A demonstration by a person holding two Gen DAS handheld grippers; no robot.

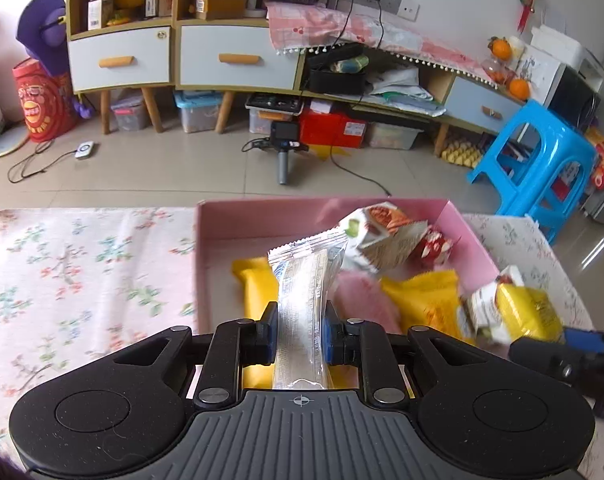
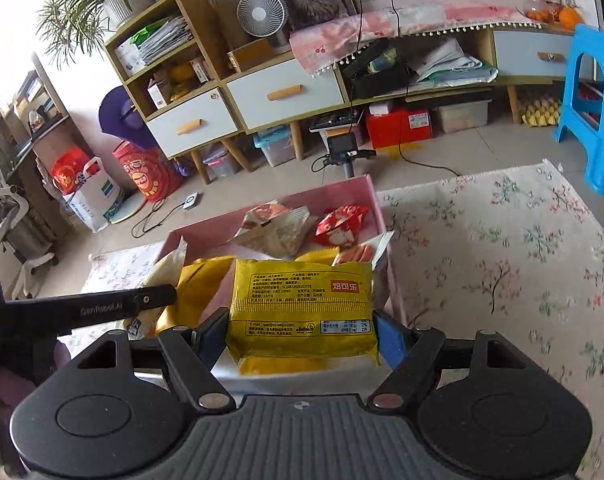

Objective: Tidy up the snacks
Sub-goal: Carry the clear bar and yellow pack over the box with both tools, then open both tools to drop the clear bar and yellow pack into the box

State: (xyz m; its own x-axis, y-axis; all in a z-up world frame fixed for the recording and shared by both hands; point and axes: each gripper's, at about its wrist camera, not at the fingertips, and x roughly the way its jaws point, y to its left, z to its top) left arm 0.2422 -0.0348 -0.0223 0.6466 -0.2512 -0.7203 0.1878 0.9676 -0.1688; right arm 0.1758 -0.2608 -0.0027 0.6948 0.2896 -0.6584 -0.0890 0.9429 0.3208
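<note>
My left gripper [image 1: 300,334] is shut on a clear and silver snack packet [image 1: 306,300], which it holds upright over the near part of the pink box [image 1: 261,210]. Inside the box lie yellow packets [image 1: 430,304], a beige wafer pack [image 1: 382,236] and a small red packet [image 1: 434,246]. My right gripper [image 2: 302,330] is shut on a wide yellow snack pack [image 2: 302,308] just in front of the pink box [image 2: 376,208]. The left view shows that yellow pack [image 1: 528,312] at the box's right side, with the right gripper's blue pad behind it.
The box sits on a floral cloth [image 1: 61,276] that spreads left and right [image 2: 502,264]. Beyond the table's edge is tiled floor with a camera on a small stand [image 1: 281,148], cables, a blue plastic stool [image 1: 538,168] and a long cabinet [image 1: 237,64].
</note>
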